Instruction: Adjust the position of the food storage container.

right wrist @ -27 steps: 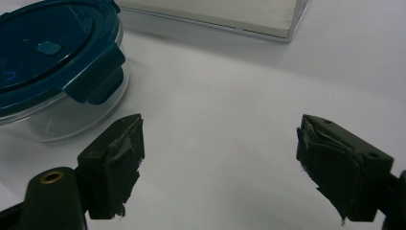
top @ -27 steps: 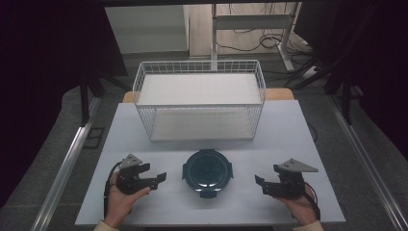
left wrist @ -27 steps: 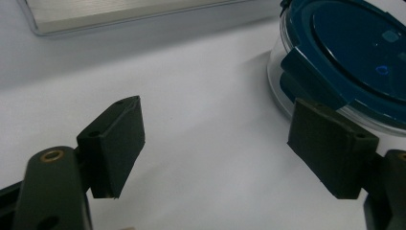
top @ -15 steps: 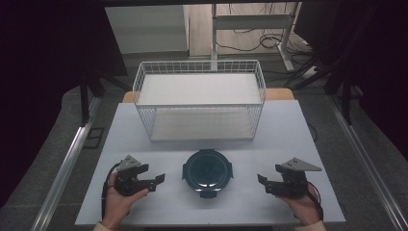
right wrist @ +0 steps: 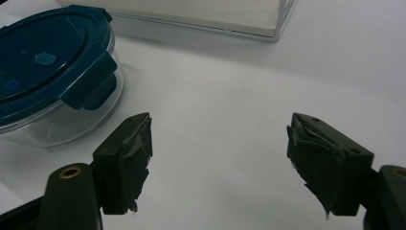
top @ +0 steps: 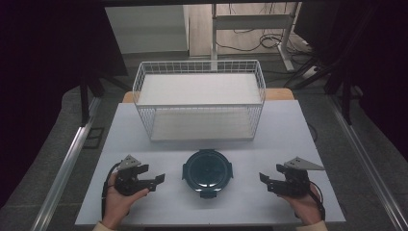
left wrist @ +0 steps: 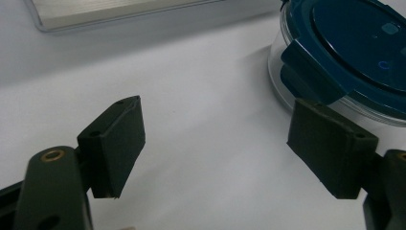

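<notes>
Little had changed from the earlier high views: both hands stayed low at the near edge of the table (top: 288,125), the right one sitting very slightly farther right than before, the container unmoved. Left tongs (top: 155,179) were held in the left hand (top: 118,199), jaws pointing right toward the container, spread wide with nothing between them; the left gripper view showed bare table in the gap. Right tongs (top: 265,179) were held in the right hand (top: 303,204), jaws pointing left, also wide apart and holding nothing, pads frayed. Between them, apart from both, sat the round glass container (top: 207,172) with its dark blue clip lid (right wrist: 43,57) on, latches down. Beyond it, toward the far edge, stood the white wire basket (top: 200,100), a pale flat board in its bottom.
</notes>
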Available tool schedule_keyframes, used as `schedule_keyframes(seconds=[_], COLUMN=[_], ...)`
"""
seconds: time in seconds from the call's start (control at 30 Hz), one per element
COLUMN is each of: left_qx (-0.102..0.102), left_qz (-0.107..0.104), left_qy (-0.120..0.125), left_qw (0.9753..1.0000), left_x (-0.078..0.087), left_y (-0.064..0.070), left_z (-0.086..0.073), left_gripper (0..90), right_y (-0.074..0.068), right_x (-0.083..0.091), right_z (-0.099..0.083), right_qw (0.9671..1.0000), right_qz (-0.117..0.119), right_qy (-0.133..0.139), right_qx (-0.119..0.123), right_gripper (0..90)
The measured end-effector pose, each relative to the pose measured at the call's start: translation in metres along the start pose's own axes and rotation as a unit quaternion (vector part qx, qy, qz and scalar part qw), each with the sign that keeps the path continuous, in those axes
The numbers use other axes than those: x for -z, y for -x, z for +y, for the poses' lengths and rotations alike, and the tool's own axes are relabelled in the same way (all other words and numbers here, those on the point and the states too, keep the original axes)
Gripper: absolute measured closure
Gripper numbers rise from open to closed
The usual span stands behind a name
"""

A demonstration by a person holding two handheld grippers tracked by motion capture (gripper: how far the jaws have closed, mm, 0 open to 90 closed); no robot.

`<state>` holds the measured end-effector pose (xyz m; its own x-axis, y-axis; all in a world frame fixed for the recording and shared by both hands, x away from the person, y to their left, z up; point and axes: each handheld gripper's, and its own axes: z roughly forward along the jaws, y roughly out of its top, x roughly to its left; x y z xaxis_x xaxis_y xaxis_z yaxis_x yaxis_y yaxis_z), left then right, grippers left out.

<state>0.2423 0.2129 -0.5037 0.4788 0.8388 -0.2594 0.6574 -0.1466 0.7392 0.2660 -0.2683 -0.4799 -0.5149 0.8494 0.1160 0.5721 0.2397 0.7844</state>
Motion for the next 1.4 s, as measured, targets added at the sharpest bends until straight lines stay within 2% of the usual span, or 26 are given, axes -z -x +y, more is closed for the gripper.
schedule_keyframes(seconds=[0.3, 0.5, 0.63, 0.87, 0.9, 0.97, 1.1, 1.13, 1.17, 1.2, 1.23, 1.3, 1.4], left_qx=[0.001, 0.002, 0.005, 0.008, 0.008, 0.01, 0.012, 0.013, 0.013, 0.013, 0.013, 0.011, 0.013], left_qz=[-0.003, -0.002, -0.001, -0.002, -0.002, -0.004, -0.006, -0.008, -0.008, -0.008, -0.008, -0.008, -0.008], left_qy=[-0.003, -0.007, -0.006, -0.002, -0.002, -0.004, -0.007, -0.006, -0.006, -0.006, -0.007, -0.008, -0.008], left_qw=[1.0, 1.0, 1.0, 1.0, 1.0, 0.9999, 0.9999, 0.9999, 0.9999, 0.9999, 0.9999, 0.9999, 0.9999], left_x=[0.0, -0.001, 0.0, 0.001, 0.001, -0.001, -0.001, -0.001, -0.001, -0.001, -0.001, -0.001, -0.001], left_y=[-0.001, -0.001, -0.002, -0.002, -0.002, -0.002, -0.001, -0.001, -0.001, -0.001, -0.001, -0.001, -0.002], left_z=[-0.001, -0.001, -0.001, 0.0, 0.0, -0.001, -0.001, -0.001, -0.001, -0.001, -0.001, -0.001, -0.001], left_gripper=[20.1, 20.2, 20.2, 20.5, 20.5, 20.4, 20.4, 20.4, 20.3, 20.3, 20.3, 20.3, 20.3], right_y=[-0.003, -0.004, -0.005, -0.014, -0.014, -0.019, -0.025, -0.03, -0.03, -0.034, -0.036, -0.038, -0.046], right_x=[-0.002, -0.004, -0.004, -0.011, -0.011, -0.017, -0.025, -0.029, -0.029, -0.033, -0.036, -0.038, -0.05], right_z=[0.002, 0.003, 0.007, 0.022, 0.022, 0.028, 0.034, 0.038, 0.038, 0.041, 0.043, 0.044, 0.048], right_qw=[0.9999, 0.9997, 0.9993, 0.9975, 0.9975, 0.9963, 0.9951, 0.9937, 0.9937, 0.9929, 0.9924, 0.9918, 0.9899], right_qz=[0.001, 0.011, 0.018, 0.03, 0.03, 0.032, 0.035, 0.035, 0.035, 0.037, 0.037, 0.038, 0.037], right_qy=[-0.011, -0.022, -0.032, -0.058, -0.058, -0.071, -0.08, -0.088, -0.088, -0.093, -0.095, -0.098, -0.113], right_qx=[0.008, 0.01, 0.011, 0.027, 0.027, 0.037, 0.045, 0.059, 0.059, 0.064, 0.069, 0.073, 0.077], right_gripper=[29.9, 35.9, 42.8, 61.9, 61.9, 68.3, 73.9, 78.4, 78.4, 84.6, 86.8, 88.7, 89.4])
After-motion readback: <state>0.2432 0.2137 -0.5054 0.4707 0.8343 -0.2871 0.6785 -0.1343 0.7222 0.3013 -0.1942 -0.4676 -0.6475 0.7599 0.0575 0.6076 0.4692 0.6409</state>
